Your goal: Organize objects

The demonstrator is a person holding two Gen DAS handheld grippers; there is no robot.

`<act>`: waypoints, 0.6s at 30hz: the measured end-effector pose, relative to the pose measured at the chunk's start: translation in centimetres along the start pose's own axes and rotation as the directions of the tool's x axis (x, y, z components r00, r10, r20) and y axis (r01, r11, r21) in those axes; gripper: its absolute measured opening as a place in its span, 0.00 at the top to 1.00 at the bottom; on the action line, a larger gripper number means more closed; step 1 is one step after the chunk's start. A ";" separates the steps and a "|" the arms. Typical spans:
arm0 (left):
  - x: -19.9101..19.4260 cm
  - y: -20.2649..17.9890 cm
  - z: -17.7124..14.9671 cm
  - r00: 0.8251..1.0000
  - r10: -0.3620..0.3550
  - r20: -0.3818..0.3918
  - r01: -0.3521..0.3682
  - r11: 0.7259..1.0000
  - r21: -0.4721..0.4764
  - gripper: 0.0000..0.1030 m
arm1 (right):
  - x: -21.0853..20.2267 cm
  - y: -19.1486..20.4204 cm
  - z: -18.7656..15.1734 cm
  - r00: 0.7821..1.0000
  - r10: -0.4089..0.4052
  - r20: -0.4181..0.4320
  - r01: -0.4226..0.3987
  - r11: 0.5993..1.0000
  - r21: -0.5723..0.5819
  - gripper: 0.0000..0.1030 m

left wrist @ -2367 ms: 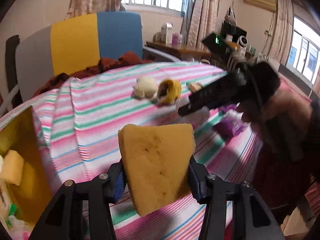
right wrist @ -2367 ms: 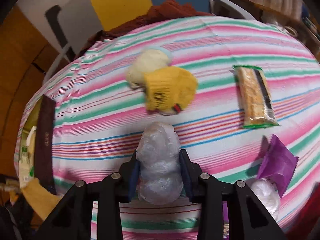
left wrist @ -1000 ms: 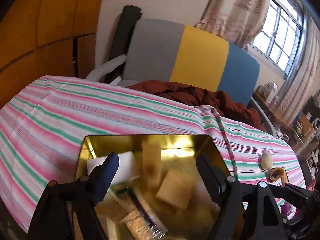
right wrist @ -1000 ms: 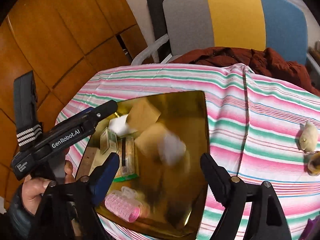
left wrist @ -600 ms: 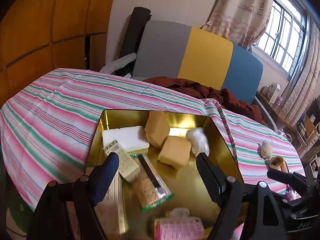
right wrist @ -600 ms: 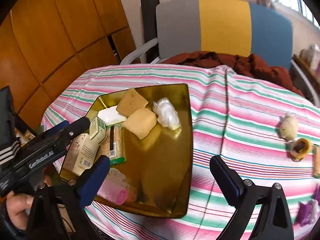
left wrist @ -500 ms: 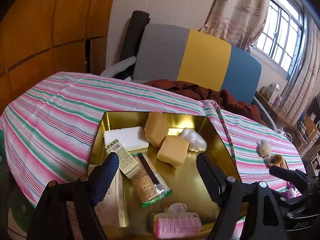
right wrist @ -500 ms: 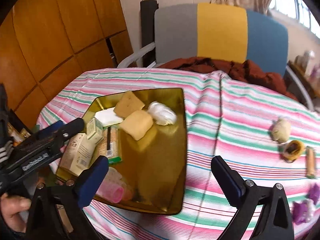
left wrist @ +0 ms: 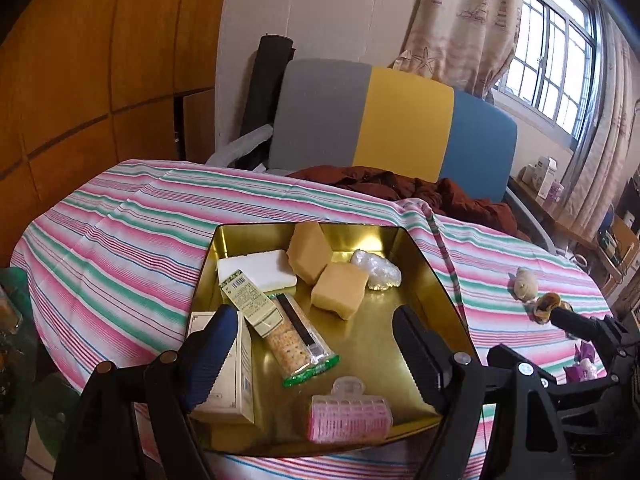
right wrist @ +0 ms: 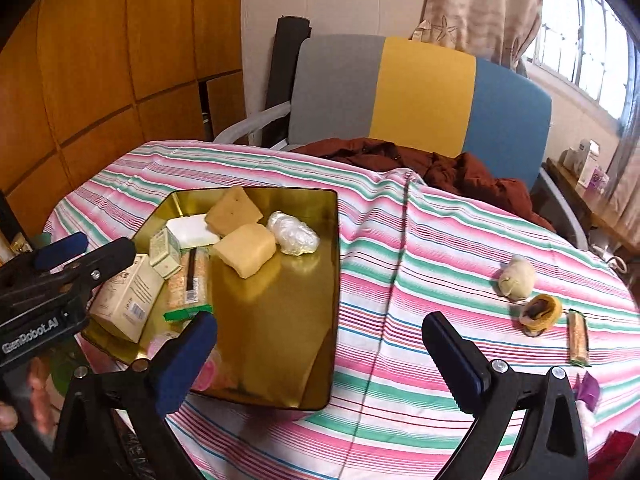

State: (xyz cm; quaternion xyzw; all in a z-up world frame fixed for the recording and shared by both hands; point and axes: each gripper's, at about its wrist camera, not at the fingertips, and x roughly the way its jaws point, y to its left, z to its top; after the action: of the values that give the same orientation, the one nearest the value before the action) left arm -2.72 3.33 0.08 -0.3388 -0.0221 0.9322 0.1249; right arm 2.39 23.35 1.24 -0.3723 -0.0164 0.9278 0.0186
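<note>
Both the left gripper [left wrist: 316, 344] and right gripper [right wrist: 320, 344] hung wide open and empty over the gold tray [left wrist: 436, 296], while only the right wrist view showed the snack bar [right wrist: 578, 338] at 3 o'clock

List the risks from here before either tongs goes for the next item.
1. The gold tray sits near the table edge with its near corner close to the drop; a nudge could tip it.
2. The tray's left side is crowded: the cream box and cracker pack overlap, so added items may slide.
3. The left tongs and right tongs, both open, hover close together and could collide.
</note>
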 end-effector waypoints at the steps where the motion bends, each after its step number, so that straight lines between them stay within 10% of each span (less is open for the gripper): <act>1: 0.0 -0.1 -0.1 1.000 -0.002 -0.001 0.002 1.000 0.005 0.21 | -0.1 0.0 -0.1 1.000 -0.007 0.002 0.007 1.000 -0.002 0.00; 18: -0.5 -2.0 -0.7 1.000 -0.008 -0.005 0.008 0.997 0.076 0.21 | -1.4 -0.7 -0.7 0.998 -0.046 0.050 0.047 0.999 -0.022 0.00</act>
State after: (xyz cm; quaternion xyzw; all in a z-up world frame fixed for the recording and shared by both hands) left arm -1.53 5.08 0.11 -0.3361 0.0123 0.9310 0.1415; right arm 3.90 23.96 1.72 -0.3491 -0.0362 0.9357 0.0355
